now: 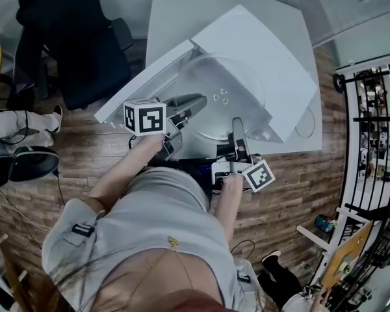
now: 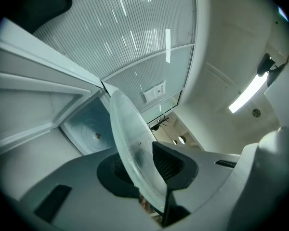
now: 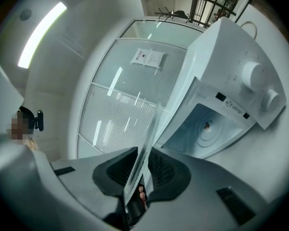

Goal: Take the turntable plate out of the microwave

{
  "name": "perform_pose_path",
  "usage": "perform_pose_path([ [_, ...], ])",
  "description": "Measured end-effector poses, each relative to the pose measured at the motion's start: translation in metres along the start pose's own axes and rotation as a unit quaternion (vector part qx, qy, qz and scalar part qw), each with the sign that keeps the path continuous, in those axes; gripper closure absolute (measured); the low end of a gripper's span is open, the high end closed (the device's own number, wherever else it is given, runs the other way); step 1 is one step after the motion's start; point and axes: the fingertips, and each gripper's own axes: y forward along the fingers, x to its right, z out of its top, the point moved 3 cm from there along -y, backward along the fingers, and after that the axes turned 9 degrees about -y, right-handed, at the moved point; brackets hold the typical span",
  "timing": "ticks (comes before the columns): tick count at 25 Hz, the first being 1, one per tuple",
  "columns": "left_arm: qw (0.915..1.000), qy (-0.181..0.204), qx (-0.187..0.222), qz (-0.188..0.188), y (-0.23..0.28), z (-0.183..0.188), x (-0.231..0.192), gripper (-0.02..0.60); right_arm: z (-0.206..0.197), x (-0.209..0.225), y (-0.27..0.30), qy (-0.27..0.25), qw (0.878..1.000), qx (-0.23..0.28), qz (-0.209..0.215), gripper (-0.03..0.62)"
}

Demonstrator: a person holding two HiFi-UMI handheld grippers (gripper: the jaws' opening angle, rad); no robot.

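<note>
The glass turntable plate (image 1: 224,99) hangs at the mouth of the open microwave (image 1: 273,57). Its rim is pinched between the fingers (image 2: 172,165) of the left gripper (image 1: 192,106) on one side and of the right gripper (image 1: 237,129) on the other. I think both grippers should draw back together at one height, so that the glass does not twist or slip, and pass clear of the door (image 1: 140,86).
</note>
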Motion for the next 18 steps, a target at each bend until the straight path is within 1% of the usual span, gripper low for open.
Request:
perform_pose_path([
  [5, 1.0, -0.002, -0.005, 0.001, 0.03, 0.016, -0.002, 0.483, 0.024, 0.015, 0.016, -0.007, 1.0, 0.004, -0.005, 0.52],
  [18, 0.9991, -0.024, -0.033, 0.014, 0.058, 0.026, -0.017, 0.483, 0.035, 0.037, 0.026, 0.004, 0.999, 0.018, -0.03, 0.519],
])
